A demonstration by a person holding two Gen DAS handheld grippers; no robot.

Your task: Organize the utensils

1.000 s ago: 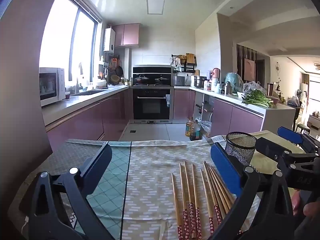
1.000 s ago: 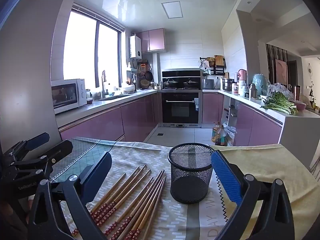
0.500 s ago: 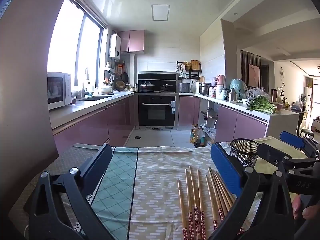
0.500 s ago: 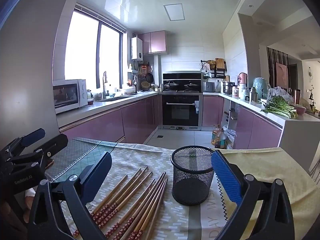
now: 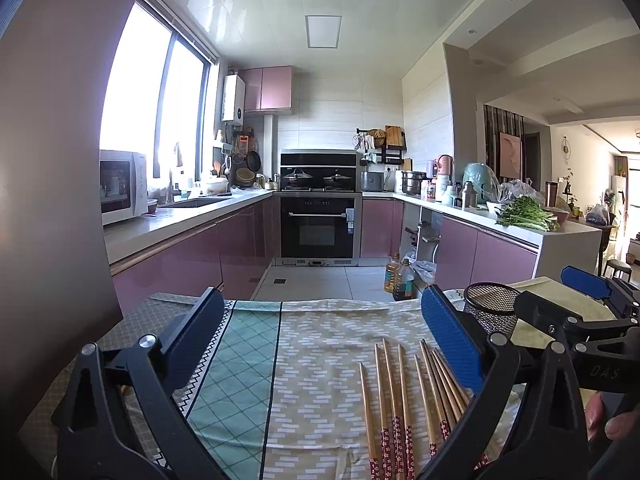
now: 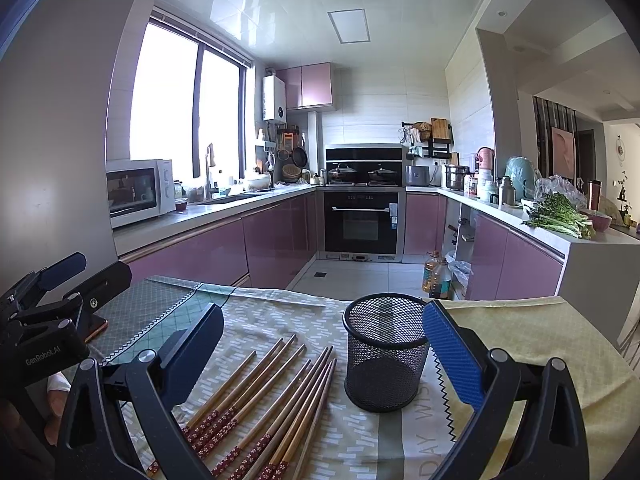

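Kitchen backdrop; cloth-covered table (image 6: pixel 520 336) is ending at its far edge just past the mesh cup (image 6: pixel 386 354), with bare cloth lying open to the chopsticks' left. Left gripper (image 5: pixel 320 340) and right gripper (image 6: pixel 324 344) are both hovering spread wide, gripping nothing. Wooden chopsticks (image 6: pixel 272 396) with red floral ends are lying fanned flat just left of the upright black cup.

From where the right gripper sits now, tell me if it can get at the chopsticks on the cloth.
Probably yes. The right gripper is open and holds nothing, and the chopsticks lie loose on the cloth just ahead of it, uncovered. The mesh cup stands to their right, apart from them, so it should not block a descent.
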